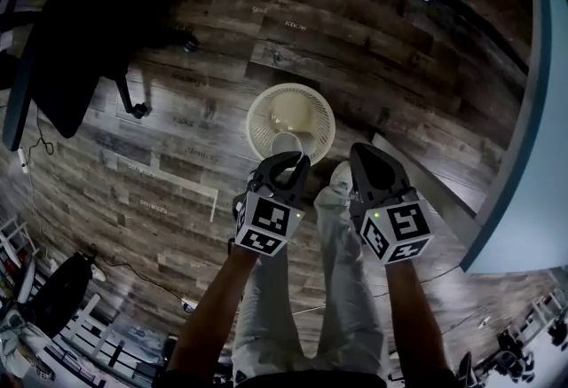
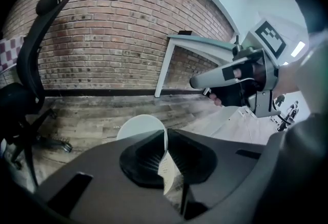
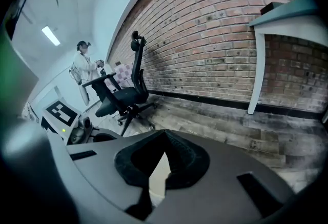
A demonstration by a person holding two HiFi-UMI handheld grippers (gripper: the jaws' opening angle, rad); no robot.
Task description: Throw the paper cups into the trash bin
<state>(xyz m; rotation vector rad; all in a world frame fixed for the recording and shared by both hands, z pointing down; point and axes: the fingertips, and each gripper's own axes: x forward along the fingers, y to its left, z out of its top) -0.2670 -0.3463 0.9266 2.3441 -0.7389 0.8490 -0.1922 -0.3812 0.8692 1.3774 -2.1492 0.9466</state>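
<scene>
The head view shows the left gripper (image 1: 288,161) holding a white paper cup (image 1: 286,144) by its side. The cup shows right over the near edge of the round cream trash bin (image 1: 256,130). Something pale lies inside the bin, but I cannot tell what it is.

The left gripper view does not show the bin at all. It shows the grip up close: the two jaws are almost together and pinch the thin wall of the cup. The round end of the cup sticks out past the tips. This view also shows the right gripper (image 2: 195,82) off to one side.

The right gripper view shows that gripper's jaws meeting at the tips, with no cup sticking out. A pale patch shows in the gap behind the tips, and I cannot tell what it is. Only this view shows another person (image 3: 83,66) far off.

The floor (image 1: 195,67) is dark wood planks. A red brick wall (image 2: 113,38) runs along it. A black office chair (image 3: 123,97) stands on one side and a pale table (image 1: 532,155) on the other
</scene>
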